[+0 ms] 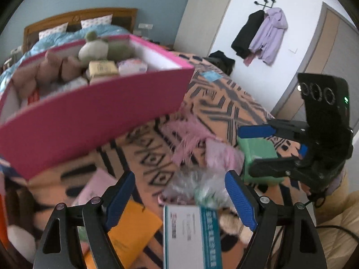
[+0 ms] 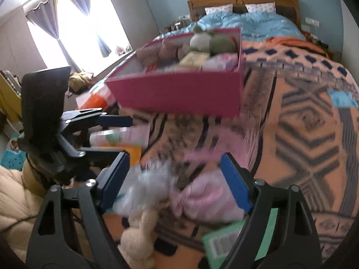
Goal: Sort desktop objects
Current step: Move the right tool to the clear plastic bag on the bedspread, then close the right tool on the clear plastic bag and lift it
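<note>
A pink storage box (image 1: 94, 112) (image 2: 179, 94) stands on the patterned blanket, holding plush toys and small packs. My left gripper (image 1: 180, 179) (image 2: 128, 135) is open above a clear plastic bag (image 1: 190, 186) and a white-and-teal carton (image 1: 190, 235), pressing on neither. My right gripper (image 2: 175, 163) (image 1: 245, 150) is open too, over a pink fluffy bundle (image 2: 202, 199) and a grey-white fluffy item (image 2: 145, 186). A green box (image 1: 258, 150) (image 2: 224, 239) lies under its right finger. A pink feathered piece (image 1: 190, 134) lies between the grippers and the storage box.
An orange envelope (image 1: 132, 228) and a pink card (image 1: 96, 190) lie near the left gripper. A cream plush (image 2: 139, 235) sits at the blanket's near edge. The orange patterned blanket (image 2: 303, 134) stretches right. Behind are a bed (image 2: 246, 22), a window and hung coats (image 1: 264, 35).
</note>
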Motion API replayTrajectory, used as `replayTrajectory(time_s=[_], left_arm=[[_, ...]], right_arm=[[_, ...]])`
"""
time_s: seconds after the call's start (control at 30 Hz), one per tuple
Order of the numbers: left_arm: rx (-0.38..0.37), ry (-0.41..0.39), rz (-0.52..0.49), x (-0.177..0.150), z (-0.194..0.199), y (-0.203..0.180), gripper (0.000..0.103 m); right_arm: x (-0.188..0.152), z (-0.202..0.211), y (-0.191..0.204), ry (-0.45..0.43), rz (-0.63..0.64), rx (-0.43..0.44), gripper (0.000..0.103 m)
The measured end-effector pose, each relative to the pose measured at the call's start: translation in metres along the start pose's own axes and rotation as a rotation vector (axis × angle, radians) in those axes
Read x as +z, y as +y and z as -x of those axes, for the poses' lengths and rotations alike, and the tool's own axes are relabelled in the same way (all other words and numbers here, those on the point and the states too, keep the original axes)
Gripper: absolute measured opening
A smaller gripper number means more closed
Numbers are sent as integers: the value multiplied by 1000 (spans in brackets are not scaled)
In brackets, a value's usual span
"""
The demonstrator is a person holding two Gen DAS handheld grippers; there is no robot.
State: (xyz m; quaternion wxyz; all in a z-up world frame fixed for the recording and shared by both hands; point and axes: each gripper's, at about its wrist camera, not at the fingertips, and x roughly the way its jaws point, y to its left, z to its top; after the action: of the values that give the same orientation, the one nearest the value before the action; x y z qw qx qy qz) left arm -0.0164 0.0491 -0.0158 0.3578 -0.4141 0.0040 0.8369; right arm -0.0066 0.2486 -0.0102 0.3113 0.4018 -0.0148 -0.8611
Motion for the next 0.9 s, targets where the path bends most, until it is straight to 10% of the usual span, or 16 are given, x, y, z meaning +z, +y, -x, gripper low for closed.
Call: replayTrajectory(time_s=[0.43, 0.9], left_arm=[[14, 30, 87, -20, -6, 10, 84], [-7, 16, 127, -19, -2, 20, 84]], right_arm=[[-38, -20, 34, 87, 164, -44, 82], [-9, -41, 24, 26, 126, -49, 39]])
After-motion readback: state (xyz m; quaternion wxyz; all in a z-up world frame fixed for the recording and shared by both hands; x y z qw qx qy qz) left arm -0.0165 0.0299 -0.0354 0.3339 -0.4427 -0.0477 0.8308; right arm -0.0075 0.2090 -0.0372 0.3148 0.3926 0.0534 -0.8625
